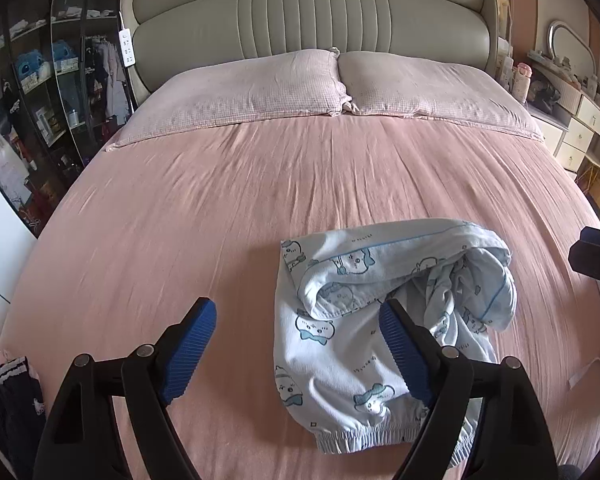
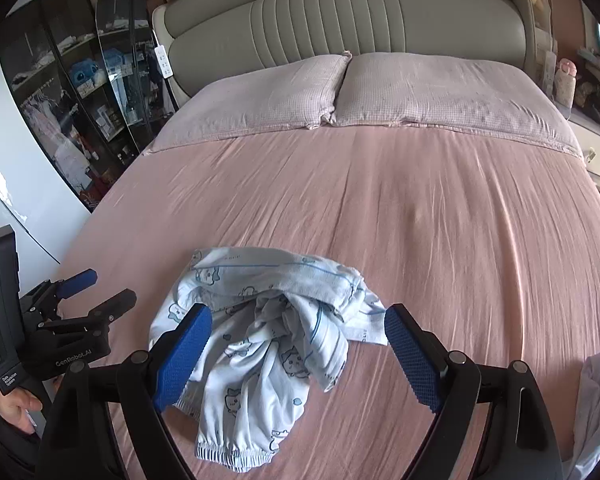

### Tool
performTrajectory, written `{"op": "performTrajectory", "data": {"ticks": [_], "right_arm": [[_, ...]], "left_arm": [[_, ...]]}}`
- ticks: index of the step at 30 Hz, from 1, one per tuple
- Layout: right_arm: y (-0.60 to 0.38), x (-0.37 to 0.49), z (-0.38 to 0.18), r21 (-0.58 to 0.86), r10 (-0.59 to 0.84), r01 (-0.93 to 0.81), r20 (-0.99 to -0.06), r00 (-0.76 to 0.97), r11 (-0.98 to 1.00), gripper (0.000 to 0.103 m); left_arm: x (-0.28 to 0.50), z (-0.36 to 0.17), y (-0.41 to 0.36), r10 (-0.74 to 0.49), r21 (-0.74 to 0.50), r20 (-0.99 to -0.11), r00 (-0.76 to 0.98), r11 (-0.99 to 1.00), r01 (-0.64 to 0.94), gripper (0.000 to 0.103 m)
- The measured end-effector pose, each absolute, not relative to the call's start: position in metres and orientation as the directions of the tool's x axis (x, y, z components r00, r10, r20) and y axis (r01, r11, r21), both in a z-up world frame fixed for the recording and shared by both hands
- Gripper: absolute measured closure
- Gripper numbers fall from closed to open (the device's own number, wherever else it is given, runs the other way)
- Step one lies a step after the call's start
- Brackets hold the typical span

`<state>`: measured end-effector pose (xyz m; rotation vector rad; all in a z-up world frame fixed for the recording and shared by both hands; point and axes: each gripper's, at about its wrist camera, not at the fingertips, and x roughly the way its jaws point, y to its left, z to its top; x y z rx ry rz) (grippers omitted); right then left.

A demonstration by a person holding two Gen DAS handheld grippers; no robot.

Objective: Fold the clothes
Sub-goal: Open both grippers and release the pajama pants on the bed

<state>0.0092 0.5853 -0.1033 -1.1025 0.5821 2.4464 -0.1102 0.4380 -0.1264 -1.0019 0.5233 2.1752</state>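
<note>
A pair of light blue cartoon-print pyjama pants [image 1: 384, 320] is being shown crumpled on the pink bed sheet [image 1: 220, 208], near the foot end, well apart from the two pillows [image 1: 260, 84] that are lying side by side against the grey padded headboard [image 1: 312, 12]. The elastic cuff end is being pointed toward the cameras, and the rest is bunched up in a loose heap behind it (not folded at all so far).

The left gripper [image 1: 296, 344] is being held with its jaws spread wide, and nothing is being gripped; its right-hand blue pad is sitting over the fabric in the left wrist view, but whether it is actually touching can't be told. The right gripper [image 2: 298, 354] is also being held wide open and empty, with the pants [image 2: 268, 340] seen between its two pads in the right wrist view.

In that same view the left gripper [image 2: 96, 292] is being seen off at the left edge, beside the pants, with the person's hand [image 2: 20, 404] wrapped around its handle. Some white cloth [image 2: 596, 400] is being glimpsed at the right edge, and a glass-fronted cabinet [image 1: 60, 100] is standing left of the bed.
</note>
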Motion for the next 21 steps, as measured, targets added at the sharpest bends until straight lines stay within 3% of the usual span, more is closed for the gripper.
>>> {"op": "performTrajectory", "data": {"ticks": [7, 14, 21], "right_arm": [[0.548, 0.022, -0.12, 0.078, 0.211, -0.454, -0.806, -0.553, -0.888, 0.015], [0.516, 0.039, -0.139, 0.034, 0.189, -0.406, -0.848, -0.495, -0.913, 0.015], [0.484, 0.045, -0.153, -0.106, 0.249, -0.334, -0.872, -0.422, -0.937, 0.015]], "left_arm": [[-0.078, -0.143, 0.426, 0.387, 0.171, -0.763, -0.518, -0.652, -0.739, 0.019], [-0.063, -0.182, 0.41, 0.429, 0.107, -0.779, -0.457, -0.627, -0.771, 0.019], [-0.074, -0.212, 0.385, 0.42, 0.063, -0.81, -0.408, -0.631, -0.774, 0.019]]}}
